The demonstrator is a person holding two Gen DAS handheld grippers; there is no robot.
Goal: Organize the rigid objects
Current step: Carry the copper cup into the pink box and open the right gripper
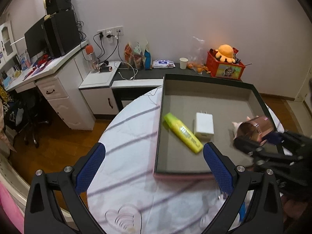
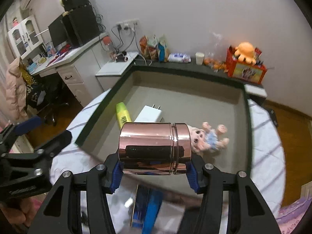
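- Rose-gold canister [image 2: 155,148] sits crosswise in the right gripper [image 2: 154,172], its jaws pressed on the two flat ends, held above the near part of the dark-rimmed tray [image 2: 246,105].
- Left gripper [image 1: 154,161] hangs with jaws wide and nothing between them, over the tray's near-left corner and the striped cloth [image 1: 128,136].
- Inside the tray lie a yellow highlighter [image 1: 183,132], a white charger [image 1: 203,125] just beside it, and a small doll [image 2: 209,138] right behind the canister.
- Risk, as I judge it: the polished metal is slick and gripped only at its ends, so a quick swing could let it slip out and land on the doll or the charger.
- Lowered straight down, it would likely pin the doll's head; once released on its side it may roll toward the tray wall.
- Open floor remains in the tray's far half and right side, away from the three items.
- Near tray rim lies below the canister, so a low path could clip it.
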